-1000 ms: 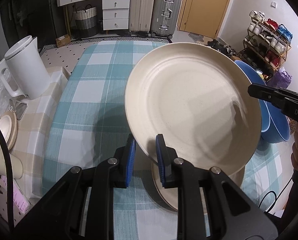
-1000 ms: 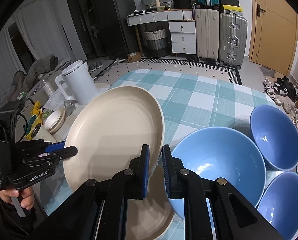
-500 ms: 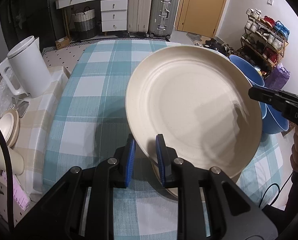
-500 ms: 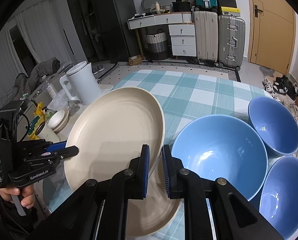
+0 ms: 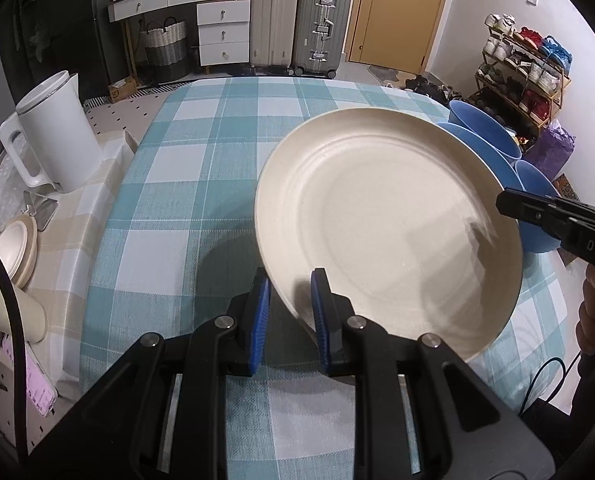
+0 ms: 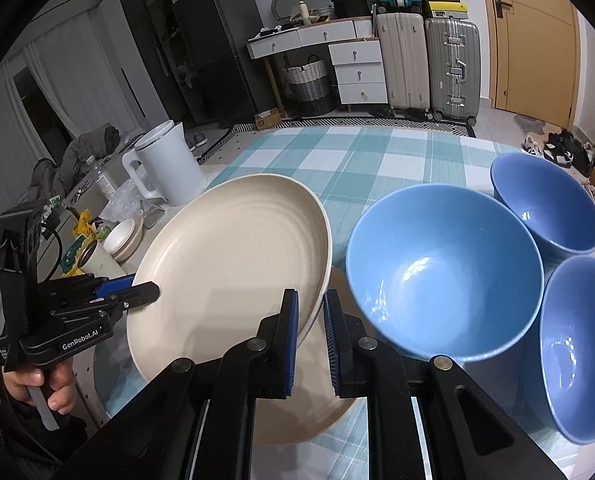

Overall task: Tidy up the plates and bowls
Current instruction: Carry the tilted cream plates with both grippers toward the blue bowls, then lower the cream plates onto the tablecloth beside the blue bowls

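Cream plate (image 5: 389, 236) is held in the air between both grippers, tilted, above a second cream plate (image 6: 309, 392) lying on the checked counter (image 5: 201, 168). Left gripper (image 5: 289, 308) has its jaws closed on the near rim; right gripper (image 6: 310, 336) has its jaws closed on the opposite rim. Three blue bowls (image 6: 441, 276) sit just beside, to the right.

Plate looks stiff, prob. light (melamine or bamboo-fibre type), w/ smooth matte surface, so it's likely slippery at the pads. Best hold is the raised rim edge, pads squarely on the lip, two opposite points as now; a thin rim bite could pivot if one side lets go.

Vs. 1 s ago: plate sits lower and flatter, closer to the plate below; more of the counter shows beyond it; bowls unmoved.
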`<action>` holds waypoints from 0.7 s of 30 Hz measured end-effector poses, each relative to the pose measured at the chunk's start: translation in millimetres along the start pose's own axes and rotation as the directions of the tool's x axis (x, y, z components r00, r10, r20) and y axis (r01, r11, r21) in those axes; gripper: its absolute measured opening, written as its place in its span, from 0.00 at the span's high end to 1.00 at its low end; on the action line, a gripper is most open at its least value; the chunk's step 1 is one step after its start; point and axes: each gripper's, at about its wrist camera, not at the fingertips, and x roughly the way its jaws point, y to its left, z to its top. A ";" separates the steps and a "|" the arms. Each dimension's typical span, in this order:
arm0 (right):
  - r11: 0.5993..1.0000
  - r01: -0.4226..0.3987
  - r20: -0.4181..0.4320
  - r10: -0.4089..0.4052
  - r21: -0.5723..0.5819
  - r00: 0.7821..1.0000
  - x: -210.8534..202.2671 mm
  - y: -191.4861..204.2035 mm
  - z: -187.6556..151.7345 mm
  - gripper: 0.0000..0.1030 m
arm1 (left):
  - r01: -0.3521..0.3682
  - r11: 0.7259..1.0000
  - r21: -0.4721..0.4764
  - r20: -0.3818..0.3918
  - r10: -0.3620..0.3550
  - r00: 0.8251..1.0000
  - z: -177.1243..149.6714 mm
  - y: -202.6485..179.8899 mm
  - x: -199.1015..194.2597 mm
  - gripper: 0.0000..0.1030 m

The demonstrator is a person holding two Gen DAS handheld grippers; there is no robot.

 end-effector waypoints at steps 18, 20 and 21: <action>1.000 -0.009 -0.016 0.009 0.002 1.000 7.3 3.5 -28.2 0.87 | -0.013 1.000 0.005 0.028 0.013 1.000 -24.0 -1.0 -2.2 0.83; 1.000 -0.012 -0.019 0.012 0.007 1.000 9.0 3.1 -32.8 0.87 | -0.011 1.000 0.005 0.028 0.011 1.000 -26.4 -0.4 -0.7 0.83; 1.000 -0.015 -0.019 0.016 0.010 1.000 9.5 2.9 -35.5 0.87 | -0.012 1.000 0.006 0.029 0.011 1.000 -27.3 -0.9 0.0 0.83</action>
